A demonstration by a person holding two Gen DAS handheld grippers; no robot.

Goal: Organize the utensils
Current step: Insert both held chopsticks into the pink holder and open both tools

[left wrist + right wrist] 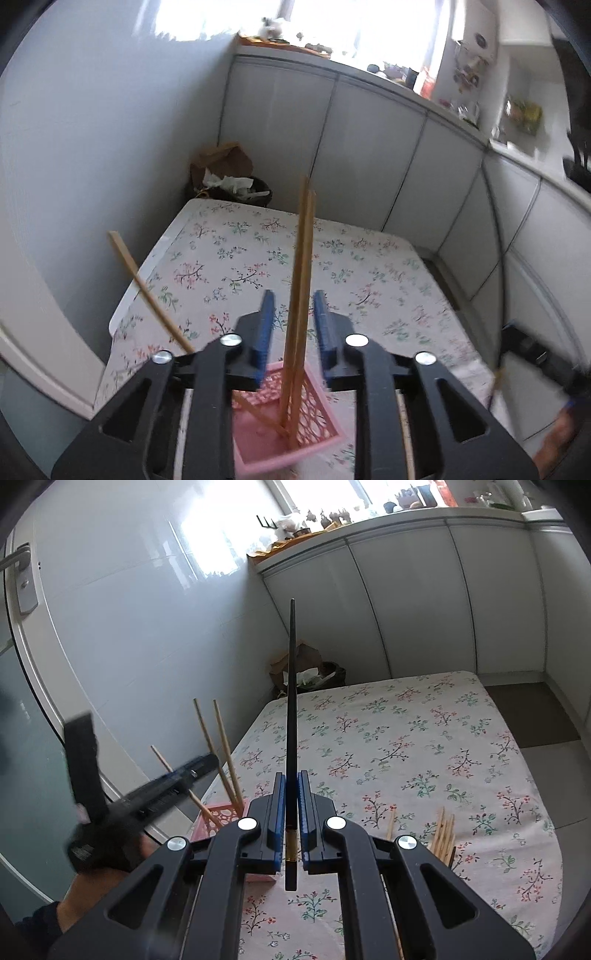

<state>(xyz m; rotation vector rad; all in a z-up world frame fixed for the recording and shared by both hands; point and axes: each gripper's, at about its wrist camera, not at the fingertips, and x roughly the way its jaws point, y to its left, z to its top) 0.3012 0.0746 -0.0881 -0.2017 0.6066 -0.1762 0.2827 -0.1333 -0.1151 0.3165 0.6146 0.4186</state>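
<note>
Left gripper (293,325): jaws apart, two wooden chopsticks (301,280) standing between them, untouched.
Pink basket (295,417): on the bench (332,258), chopsticks inside.
Right gripper (291,794): jaws clamping a black chopstick (291,701).

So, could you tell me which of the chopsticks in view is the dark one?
It is the black chopstick clamped upright in the right gripper. The wooden chopsticks standing in the pink basket and the wooden bundle on the tablecloth are all pale.
</note>
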